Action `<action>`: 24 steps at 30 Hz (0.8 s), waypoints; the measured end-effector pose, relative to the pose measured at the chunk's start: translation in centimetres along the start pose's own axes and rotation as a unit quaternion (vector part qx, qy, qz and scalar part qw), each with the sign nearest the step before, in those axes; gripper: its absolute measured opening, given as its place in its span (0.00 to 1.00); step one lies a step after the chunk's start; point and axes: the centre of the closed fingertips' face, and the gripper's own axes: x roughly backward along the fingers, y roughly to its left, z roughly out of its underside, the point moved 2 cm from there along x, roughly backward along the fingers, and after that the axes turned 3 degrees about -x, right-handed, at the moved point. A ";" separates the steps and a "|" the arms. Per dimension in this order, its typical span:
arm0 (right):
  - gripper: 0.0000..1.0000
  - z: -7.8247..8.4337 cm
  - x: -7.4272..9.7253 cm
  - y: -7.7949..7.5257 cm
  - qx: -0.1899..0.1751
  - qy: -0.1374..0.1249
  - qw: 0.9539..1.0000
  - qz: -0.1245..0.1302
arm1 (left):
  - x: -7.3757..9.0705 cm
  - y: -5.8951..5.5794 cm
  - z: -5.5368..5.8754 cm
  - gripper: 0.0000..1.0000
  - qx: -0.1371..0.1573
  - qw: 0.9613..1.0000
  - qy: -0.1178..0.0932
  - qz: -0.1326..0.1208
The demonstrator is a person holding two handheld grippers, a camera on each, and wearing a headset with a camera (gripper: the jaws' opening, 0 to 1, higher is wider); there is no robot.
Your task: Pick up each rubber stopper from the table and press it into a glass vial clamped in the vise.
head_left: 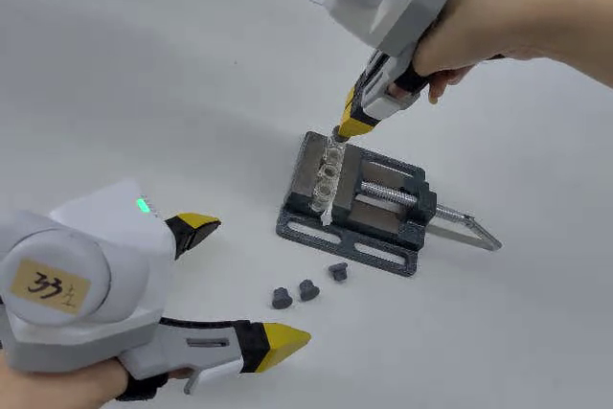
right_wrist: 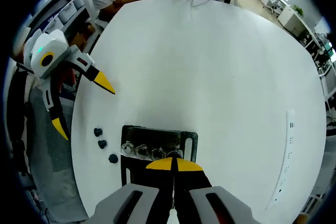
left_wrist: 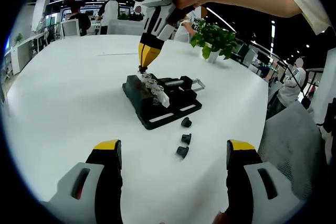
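Three rubber stoppers (head_left: pixel 307 289) are seen in the head view loose on the table (head_left: pixel 144 64), just before the vise (head_left: pixel 383 222) clamping the glass vials (head_left: pixel 328 179). The right gripper (head_left: pixel 343 131) is angled steeply down onto the far vial. In the left gripper view, the left gripper (left_wrist: pixel 174 144) is held low, spread wide and empty, with the stoppers ahead. In the right gripper view, the jaws are closed; any pinched content cannot be told.

Three dark rubber stoppers (head_left: pixel 307 289) lie loose just beside the black vise (head_left: pixel 395 227), which clamps a row of clear vials (head_left: pixel 329 177).

"33" label (head_left: pixel 50 286) on left gripper (head_left: pixel 251 281)
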 end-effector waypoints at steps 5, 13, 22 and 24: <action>0.00 0.2 0.2 0.4 -0.033 0.000 0.999 -0.004 | -0.1 0.1 -0.1 0.80 0.000 1.000 -0.001 -0.002; 0.00 0.1 -0.2 0.1 0.013 0.016 1.000 0.016 | -0.1 -0.2 -0.3 0.80 -0.002 1.000 -0.003 -0.001; 0.00 0.1 -0.2 -0.1 -0.016 0.039 0.999 0.002 | 0.3 -0.6 -0.6 0.80 -0.006 1.000 -0.007 -0.002; 0.00 0.3 -0.1 0.3 -0.017 0.040 0.999 0.004 | 0.6 -0.8 -0.8 0.80 -0.006 1.000 -0.009 -0.005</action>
